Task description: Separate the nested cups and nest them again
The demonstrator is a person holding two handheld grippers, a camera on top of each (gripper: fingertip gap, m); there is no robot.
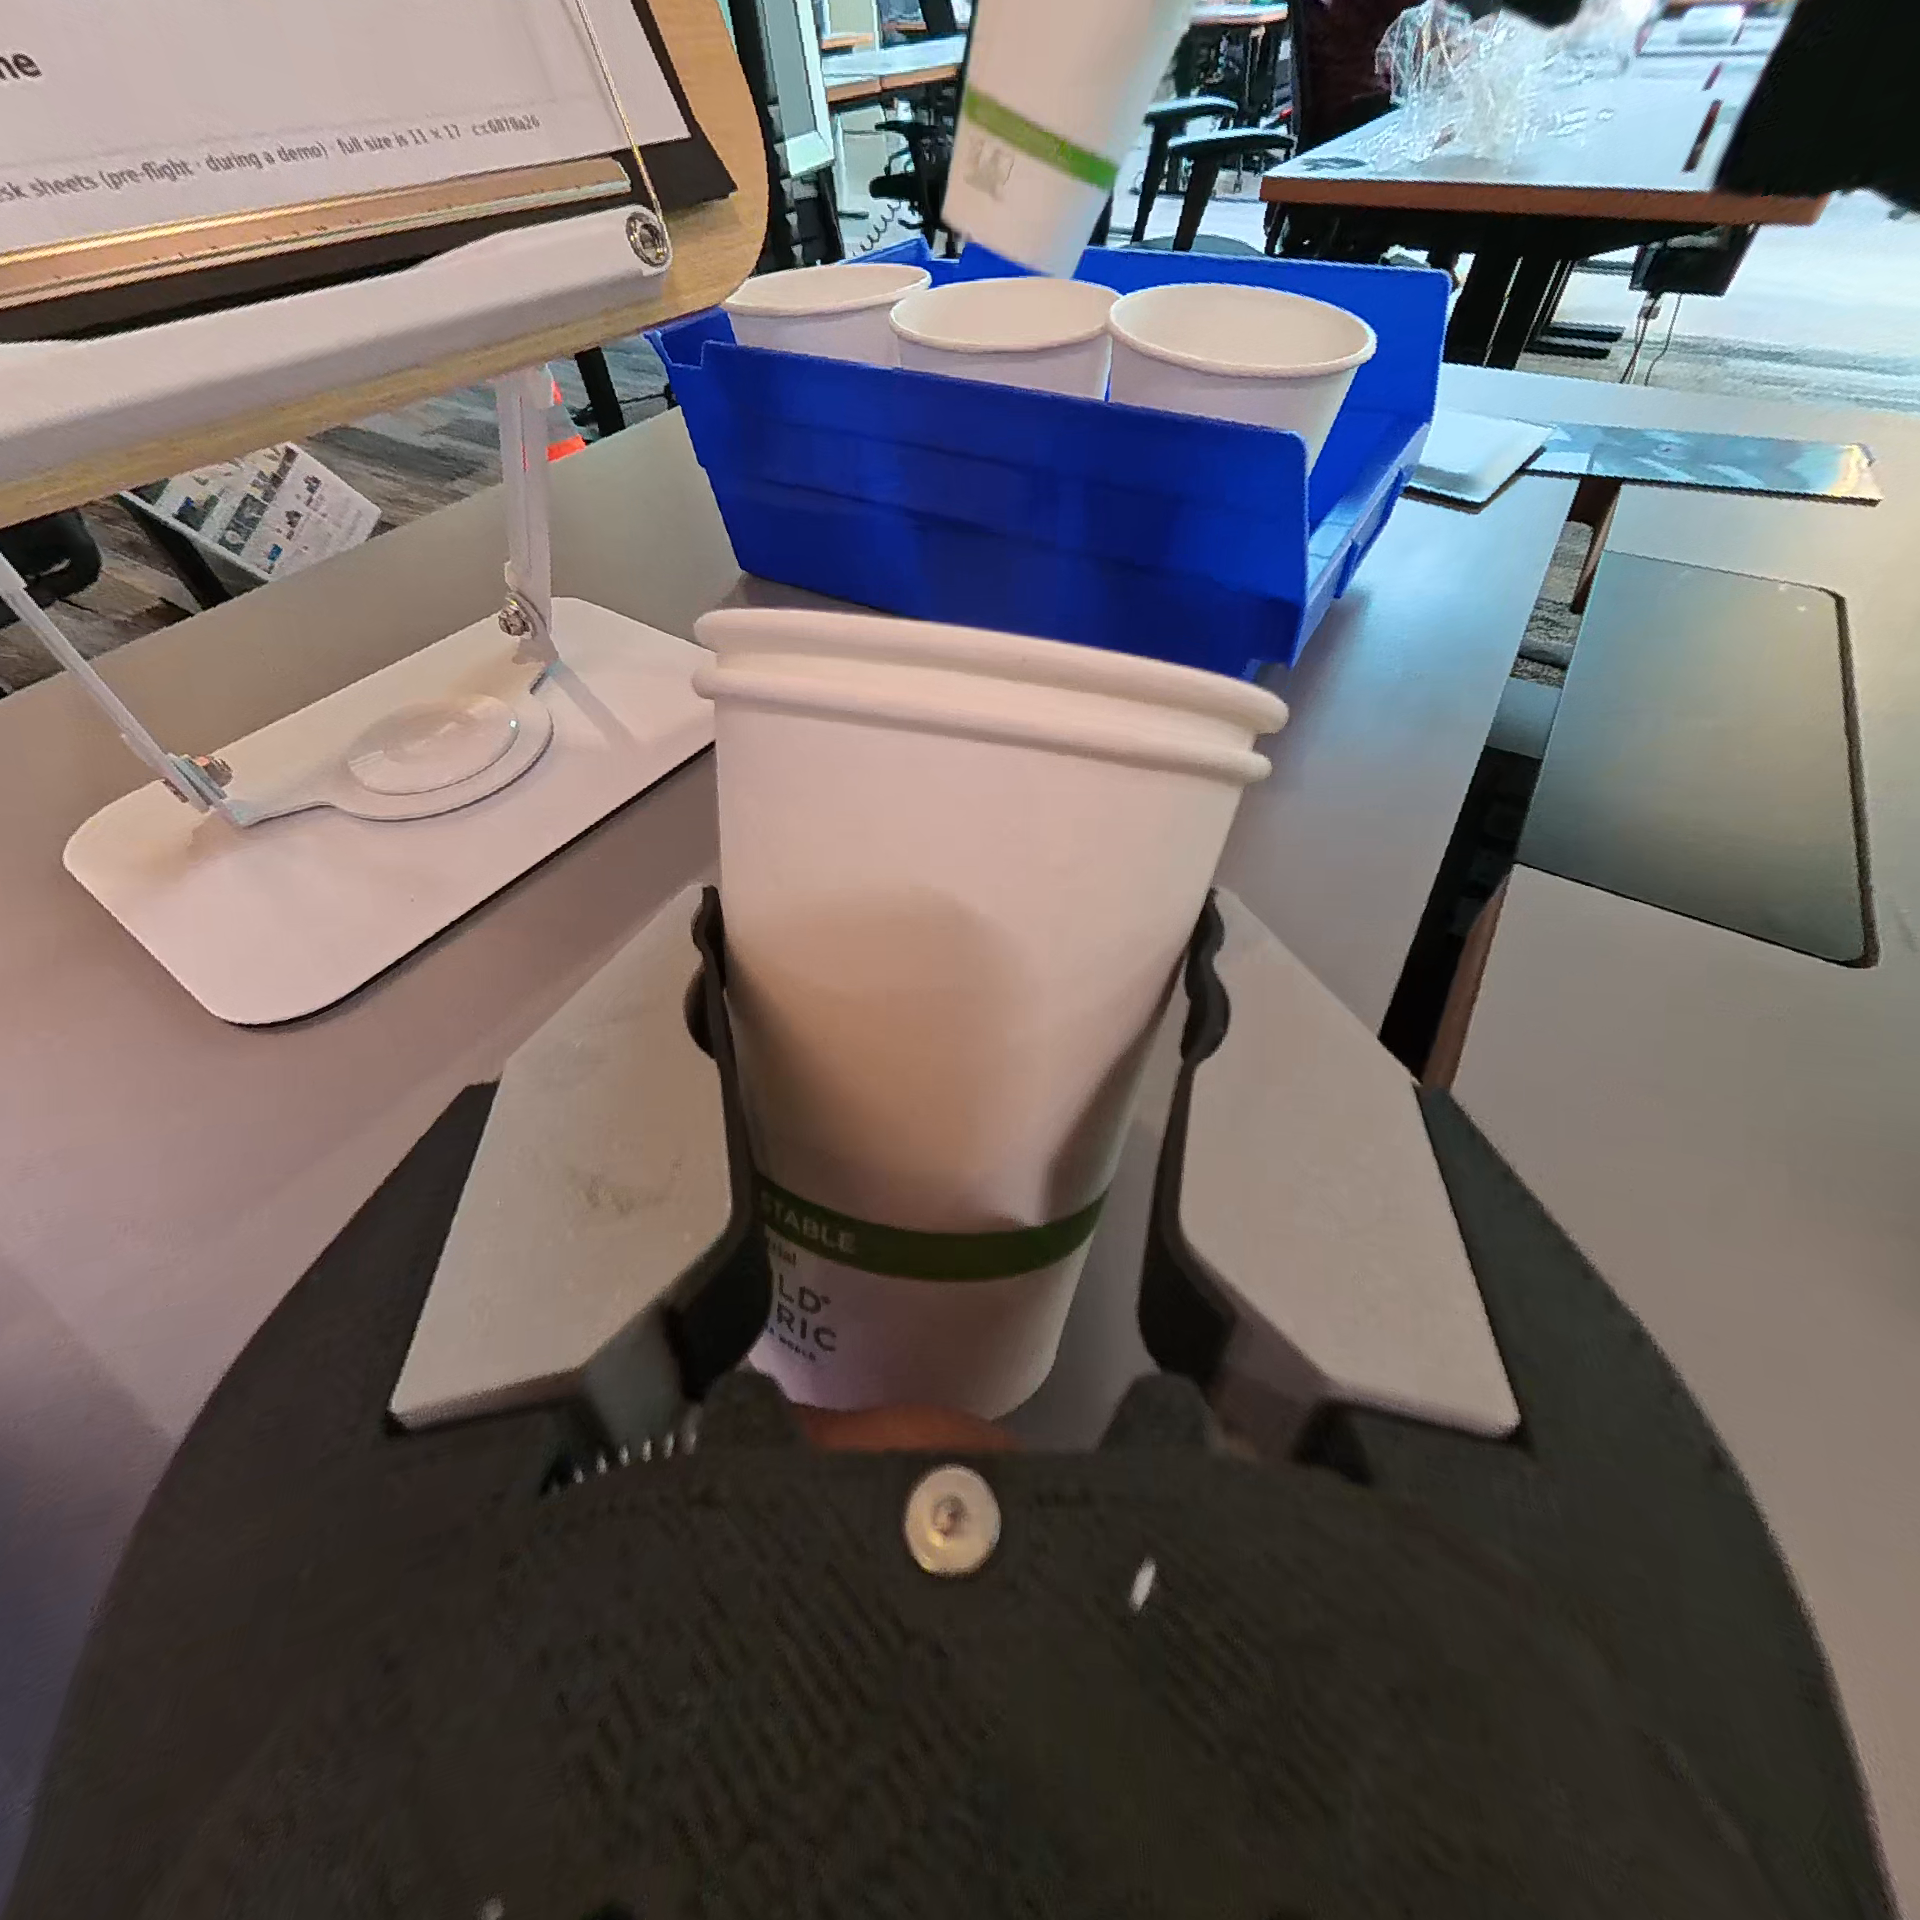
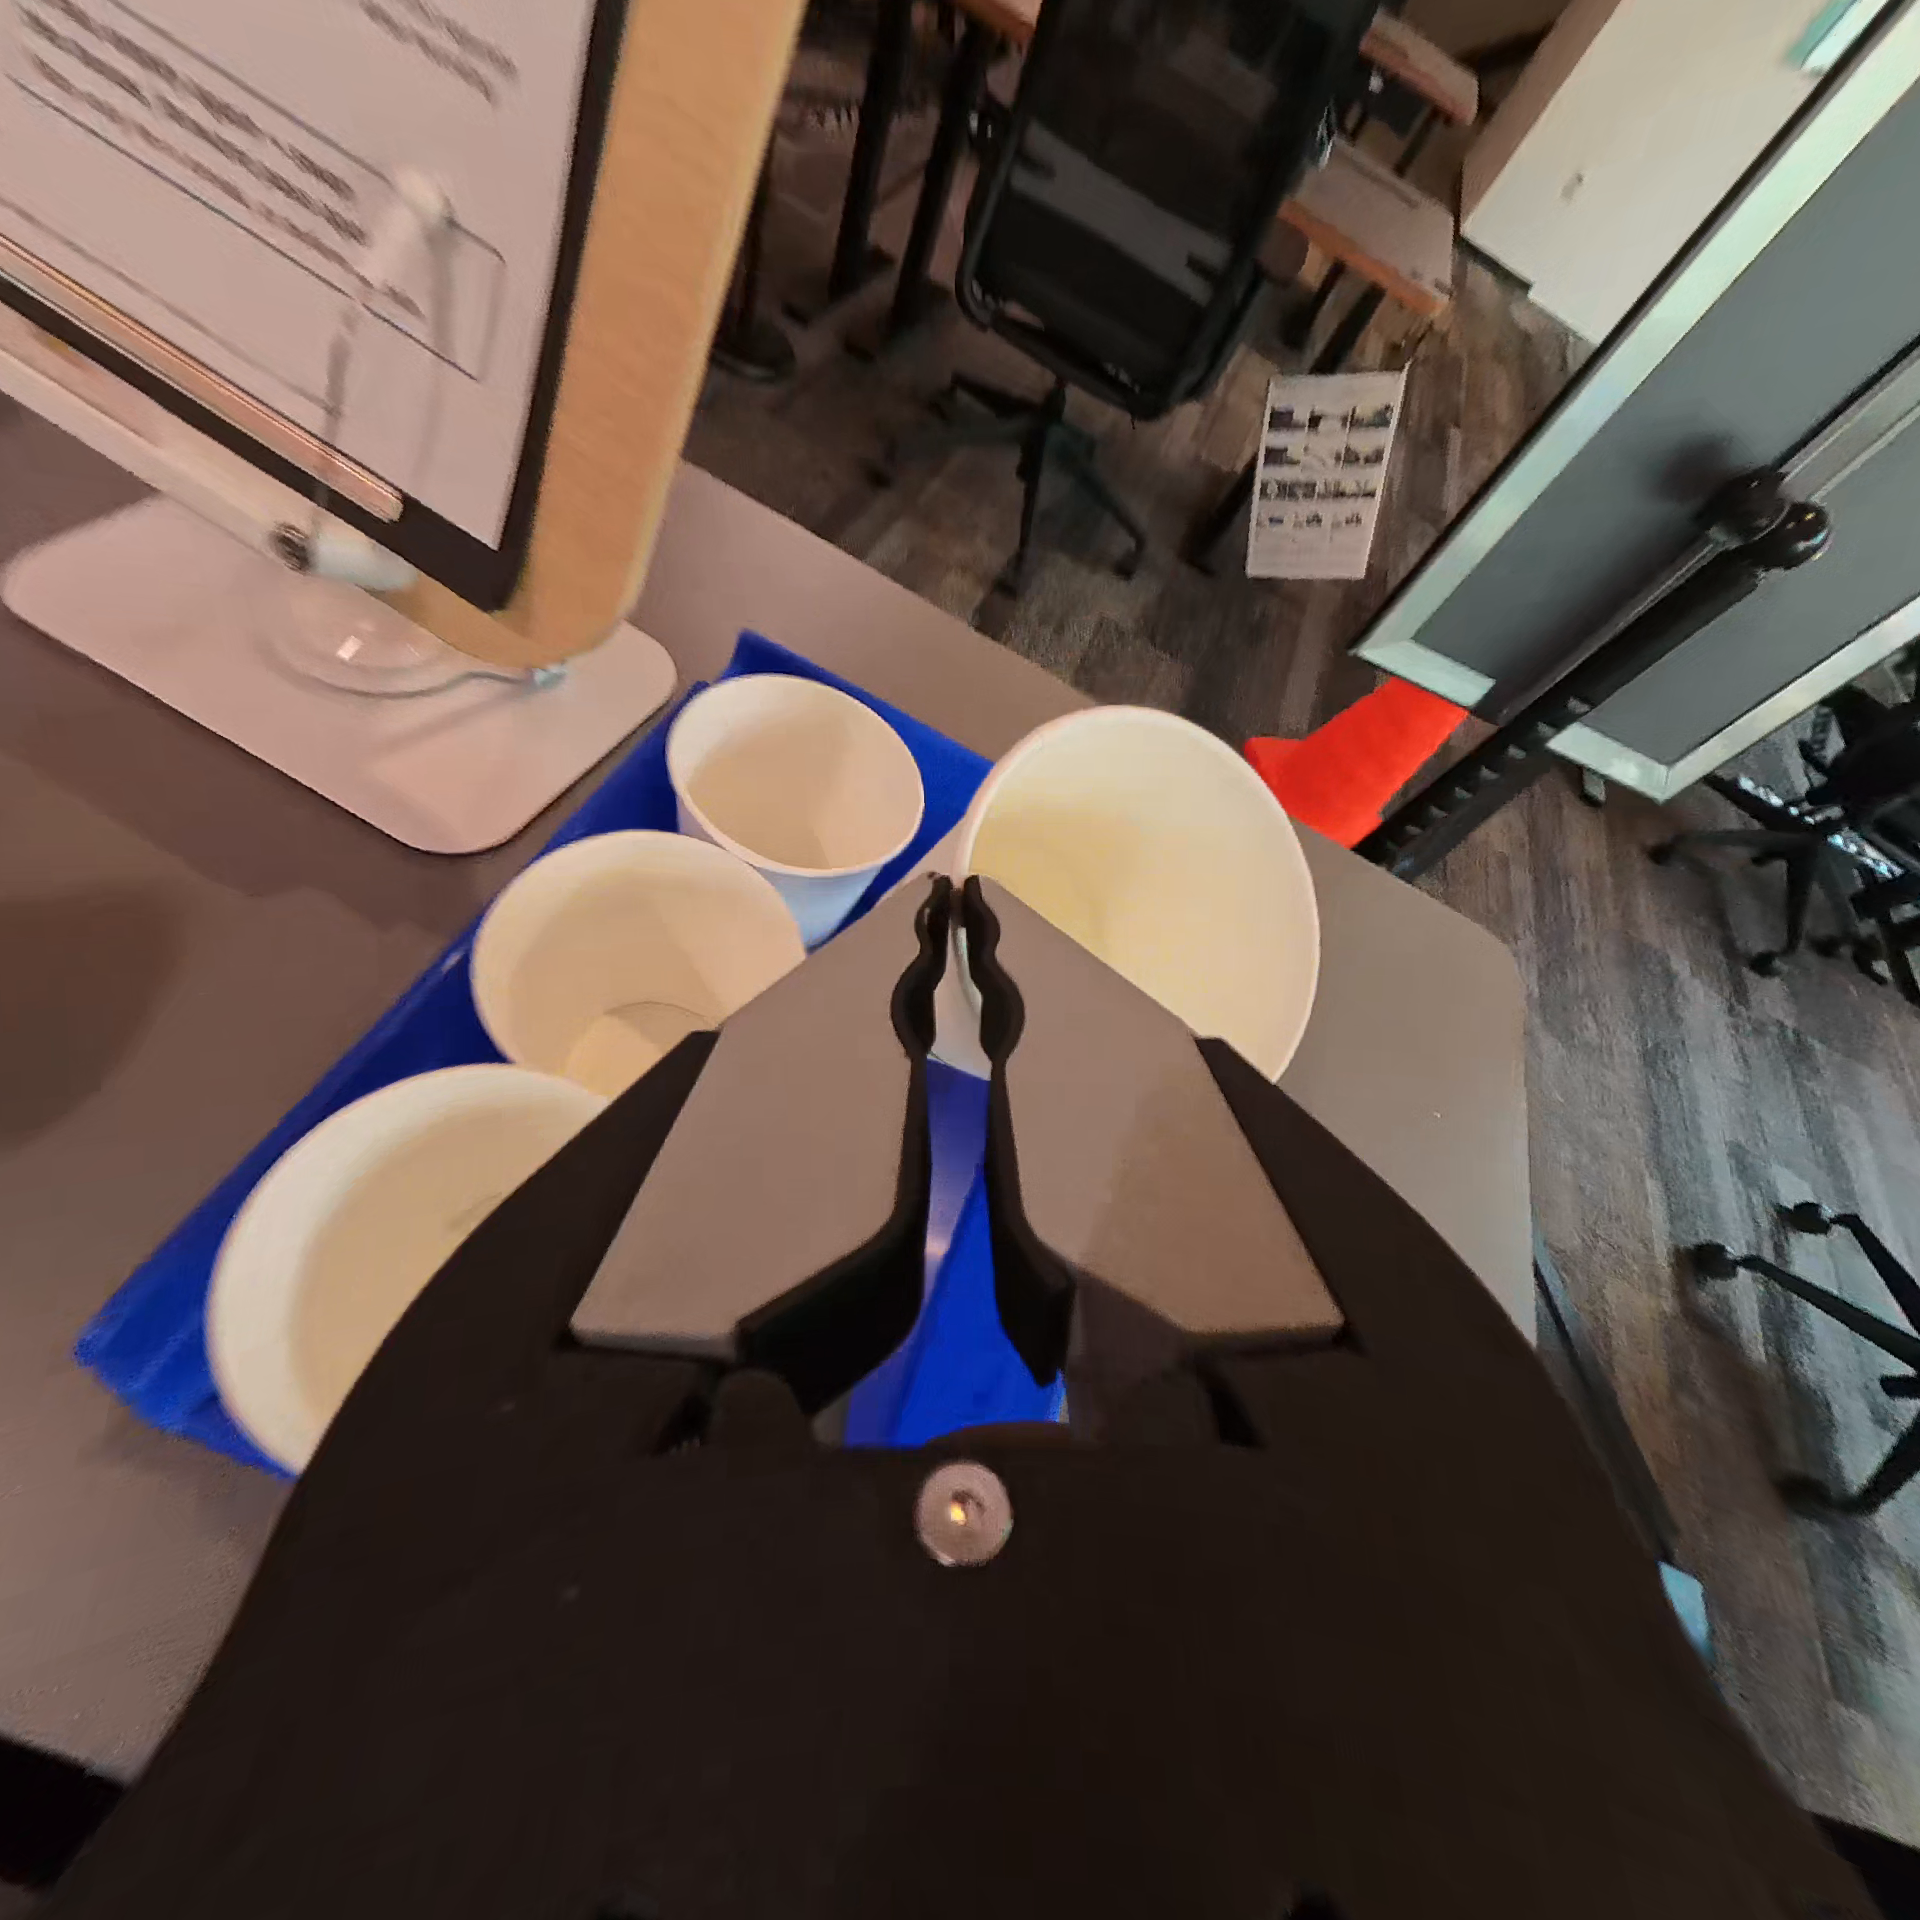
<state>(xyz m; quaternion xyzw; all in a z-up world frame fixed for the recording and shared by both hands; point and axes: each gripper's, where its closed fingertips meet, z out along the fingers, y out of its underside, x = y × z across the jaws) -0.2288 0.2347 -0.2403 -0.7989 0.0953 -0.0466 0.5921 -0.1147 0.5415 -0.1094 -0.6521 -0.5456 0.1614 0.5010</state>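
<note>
My left gripper (image 1: 956, 935) is shut on a nested stack of white paper cups (image 1: 977, 862) with a green band, held upright above the grey table; stacked rims show at its top. Behind it a blue bin (image 1: 1039, 499) holds three single white cups (image 1: 1003, 322). My right gripper (image 2: 954, 894) is shut on the rim of another white cup (image 2: 1143, 883), held tilted over the bin (image 2: 935, 1371), above the three cups (image 2: 623, 935). That held cup also shows at the top of the left wrist view (image 1: 1039, 125).
A tilted document holder on a white base (image 1: 312, 831) stands left of the bin, and it also shows in the right wrist view (image 2: 343, 665). A dark mat (image 1: 1694, 758) lies at the right. The table's far edge, an orange cone (image 2: 1351, 758) and office chairs lie beyond. Left tips to right tips: about 35 cm.
</note>
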